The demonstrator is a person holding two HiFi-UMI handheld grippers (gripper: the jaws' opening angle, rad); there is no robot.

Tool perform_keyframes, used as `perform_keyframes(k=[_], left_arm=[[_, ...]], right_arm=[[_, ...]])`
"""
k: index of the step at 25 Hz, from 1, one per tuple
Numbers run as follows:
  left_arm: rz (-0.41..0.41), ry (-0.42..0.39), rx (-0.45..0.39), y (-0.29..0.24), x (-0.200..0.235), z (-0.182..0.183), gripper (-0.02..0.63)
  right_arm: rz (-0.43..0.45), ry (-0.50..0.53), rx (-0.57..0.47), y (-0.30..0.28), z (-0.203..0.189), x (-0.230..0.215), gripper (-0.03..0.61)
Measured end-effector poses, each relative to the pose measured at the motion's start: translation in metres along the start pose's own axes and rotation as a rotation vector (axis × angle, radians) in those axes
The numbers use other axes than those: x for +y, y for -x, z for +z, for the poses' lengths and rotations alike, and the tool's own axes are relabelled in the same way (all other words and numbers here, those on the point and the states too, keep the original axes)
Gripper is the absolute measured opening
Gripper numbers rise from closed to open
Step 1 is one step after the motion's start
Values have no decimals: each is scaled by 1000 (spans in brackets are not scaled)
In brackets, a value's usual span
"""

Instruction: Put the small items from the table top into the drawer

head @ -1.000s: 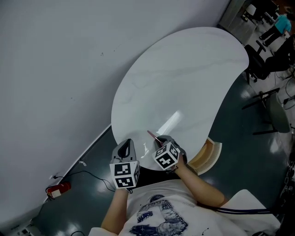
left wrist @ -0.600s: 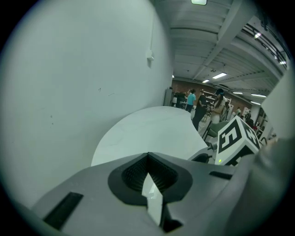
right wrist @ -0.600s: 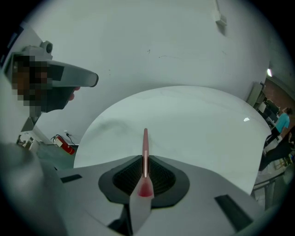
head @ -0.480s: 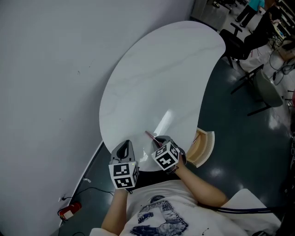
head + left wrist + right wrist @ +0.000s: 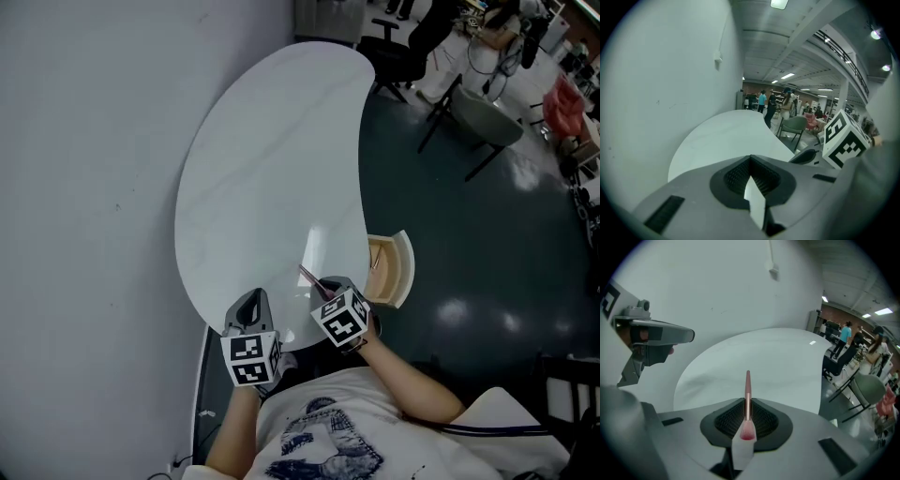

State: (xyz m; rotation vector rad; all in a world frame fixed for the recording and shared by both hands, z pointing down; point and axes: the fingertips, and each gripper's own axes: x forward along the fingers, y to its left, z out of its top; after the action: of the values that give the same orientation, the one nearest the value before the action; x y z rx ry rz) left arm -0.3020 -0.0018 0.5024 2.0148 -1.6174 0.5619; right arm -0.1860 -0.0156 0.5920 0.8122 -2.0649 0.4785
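Your right tool [image 5: 325, 288] is pinching a thin reddish stick [image 5: 308, 276], a pen or a brush, I cannot tell which. It is gripped near one end, so its long axis runs on along the jaws, up and left over the pale bench [image 5: 272, 150]. The open drawer [image 5: 392, 270] lies the other way, just beside that tool on its right, jutting from the bench's edge. The free tip points away from the drawer, so I judge you must swing right and turn. Nothing stands between. Your left tool [image 5: 249, 302], jaws pressed together on nothing, hangs farther from the drawer. A chair [image 5: 487, 117] stands well beyond.
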Motion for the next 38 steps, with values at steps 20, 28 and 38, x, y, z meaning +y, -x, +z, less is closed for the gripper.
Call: perform_keyframes(k=[20, 28, 38], left_arm=[[-394, -240, -30, 87, -96, -31, 24], [-476, -295, -32, 100, -155, -45, 25], [-453, -307, -37, 95, -227, -47, 23]], right_arm=[[-340, -485, -166, 151, -104, 55, 60], [-413, -556, -195, 197, -149, 48, 60], [-387, -568, -243, 231, -191, 7, 60]])
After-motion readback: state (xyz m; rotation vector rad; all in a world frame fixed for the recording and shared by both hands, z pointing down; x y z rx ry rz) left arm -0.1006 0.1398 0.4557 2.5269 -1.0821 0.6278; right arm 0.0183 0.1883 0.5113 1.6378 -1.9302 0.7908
